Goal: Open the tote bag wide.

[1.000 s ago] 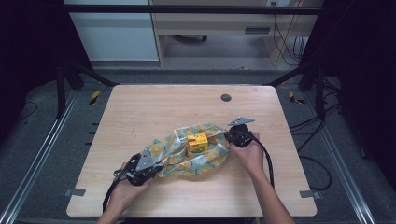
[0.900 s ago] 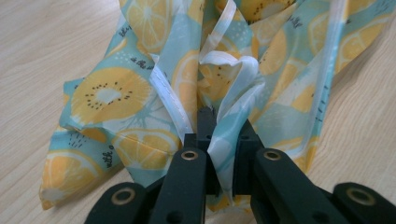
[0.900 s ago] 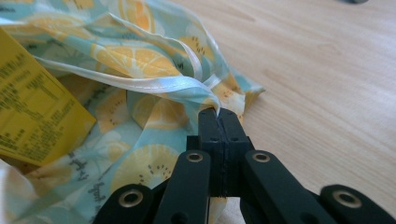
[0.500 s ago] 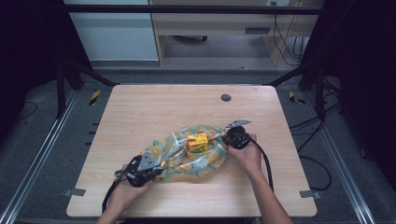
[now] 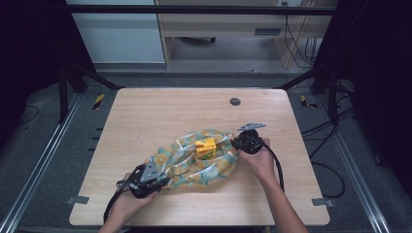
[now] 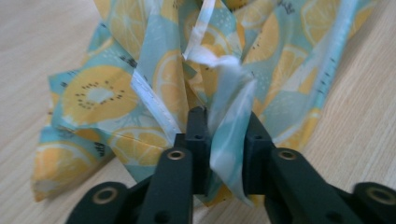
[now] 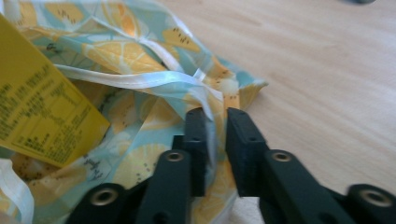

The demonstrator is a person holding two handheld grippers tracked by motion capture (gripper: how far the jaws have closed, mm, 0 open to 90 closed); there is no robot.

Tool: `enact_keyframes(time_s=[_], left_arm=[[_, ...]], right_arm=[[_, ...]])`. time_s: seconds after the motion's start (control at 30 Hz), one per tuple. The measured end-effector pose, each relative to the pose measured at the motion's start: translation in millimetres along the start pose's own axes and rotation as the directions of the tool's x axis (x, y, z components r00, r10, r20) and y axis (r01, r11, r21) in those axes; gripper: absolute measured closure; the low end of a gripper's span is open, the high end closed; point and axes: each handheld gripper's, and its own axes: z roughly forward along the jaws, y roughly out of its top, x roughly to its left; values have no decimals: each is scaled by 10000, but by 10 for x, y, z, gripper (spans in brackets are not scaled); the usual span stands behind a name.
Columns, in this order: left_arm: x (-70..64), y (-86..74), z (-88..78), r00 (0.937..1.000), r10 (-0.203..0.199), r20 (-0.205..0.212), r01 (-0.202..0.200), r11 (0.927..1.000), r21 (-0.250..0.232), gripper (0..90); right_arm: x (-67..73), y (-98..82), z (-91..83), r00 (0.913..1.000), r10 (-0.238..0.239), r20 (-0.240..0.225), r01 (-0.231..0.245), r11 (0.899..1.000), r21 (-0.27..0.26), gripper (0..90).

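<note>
A cloth (image 5: 194,167) printed with lemon and kiwi slices lies bunched on the wooden table (image 5: 160,111), and a small yellow box (image 5: 205,147) stands on its middle. My left gripper (image 5: 163,180) is at the cloth's near left corner. Its jaws have just been opening and stand apart, with a fold of cloth (image 6: 116,93) hanging loose between them (image 6: 226,126). My right gripper (image 5: 236,144) is at the cloth's right edge. Its jaws have also just been opening, and the hem of the cloth (image 7: 140,56) lies in the gap (image 7: 217,121). The box (image 7: 37,116) is to the left of them.
A dark round grommet (image 5: 235,101) sits in the table's far right part. Bare wood lies beyond and to the right of the cloth. Cables trail from both grippers toward the near edge. Dark frame legs stand off the far corners.
</note>
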Motion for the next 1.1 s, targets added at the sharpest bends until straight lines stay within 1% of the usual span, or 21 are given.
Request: enact_keyframes(time_s=[0.13, 0.2, 0.27, 0.3, 0.37, 0.43, 0.5, 0.57, 0.63, 0.7, 0.73, 0.8, 0.83, 0.87, 0.93, 1.03, 1.1], left_arm=[[18, 11, -59, 9995, 20, -302, -35, 9988, -495, 623], [27, 22, -82, 9992, -90, -386, 62, 9974, -723, 575], [34, 36, -107, 9987, -207, -469, 163, 9955, -929, 518], [37, 44, -120, 9985, -277, -475, 228, 9946, -1008, 484], [40, 67, -146, 9983, -373, -449, 318, 9927, -1160, 432], [38, 97, -166, 9981, -426, -451, 366, 9911, -1278, 387], [39, 146, -206, 9978, -432, -502, 356, 9890, -1438, 344], [47, 194, -258, 9974, -543, -484, 461, 9865, -1569, 311], [71, 241, -320, 9967, -675, -451, 591, 9840, -1682, 287], [114, 296, -371, 9955, -771, -551, 663, 9821, -1761, 269], [144, 328, -387, 9954, -791, -549, 688, 9830, -1702, 253], [208, 391, -406, 9954, -755, -584, 660, 9864, -1508, 221], [240, 422, -409, 9961, -723, -505, 647, 9882, -1386, 205], [270, 453, -413, 9960, -733, -514, 658, 9887, -1344, 191], [325, 514, -407, 9952, -751, -629, 668, 9898, -1255, 191], [393, 605, -356, 9956, -770, -530, 711, 9918, -1062, 191], [438, 684, -295, 9961, -727, -501, 679, 9936, -904, 191]], right_arm=[[-26, 28, -117, 9996, 240, 143, -234, 9989, -401, 601], [-18, 46, -188, 9995, 270, 181, -258, 9975, -659, 531], [8, 91, -269, 9997, 119, 196, -105, 9974, -717, 451], [27, 117, -325, 9997, 43, 240, -22, 9963, -864, 428], [65, 165, -440, 9998, -121, 182, 142, 9927, -1199, 396], [109, 212, -546, 9996, -247, 116, 261, 9900, -1390, 355], [173, 243, -638, 9991, -422, -18, 415, 9879, -1494, 320], [233, 254, -714, 9975, -700, -106, 675, 9857, -1547, 298], [284, 254, -782, 9966, -775, -272, 723, 9849, -1576, 271], [323, 244, -834, 9959, -859, -297, 803, 9844, -1568, 245], [347, 229, -867, 9940, -1051, -294, 994, 9829, -1547, 234], [385, 193, -914, 9922, -1179, -411, 1103, 9819, -1539, 216], [406, 172, -936, 9907, -1262, -504, 1172, 9813, -1526, 209], [428, 147, -957, 9896, -1321, -561, 1221, 9805, -1539, 210], [477, 87, -983, 9880, -1350, -757, 1222, 9805, -1538, 210], [556, 5, -993, 9835, -1507, -997, 1349, 9794, -1502, 211], [613, -36, -975, 9802, -1601, -1165, 1420, 9785, -1498, 212]])
